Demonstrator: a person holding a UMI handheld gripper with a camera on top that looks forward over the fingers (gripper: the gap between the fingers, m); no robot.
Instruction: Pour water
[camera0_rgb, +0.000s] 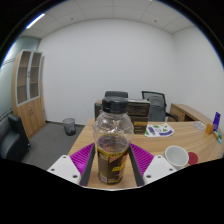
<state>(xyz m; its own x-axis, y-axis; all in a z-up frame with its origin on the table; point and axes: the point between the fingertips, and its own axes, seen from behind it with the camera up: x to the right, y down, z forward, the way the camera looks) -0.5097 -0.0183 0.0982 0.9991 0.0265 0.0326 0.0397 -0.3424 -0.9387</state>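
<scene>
Bottle stands gripped between the claw fingers, its base hidden below.

bottle: clear glossy plastic | desk: smooth light wood | cup: glossy white

No text, brand, number or sign can be read. The bottle between the fingers of the claw bears a dark label band, but its print is too small to make out. The blue item on the bench, beyond the claw to its right, shows no legible marking either.
</scene>
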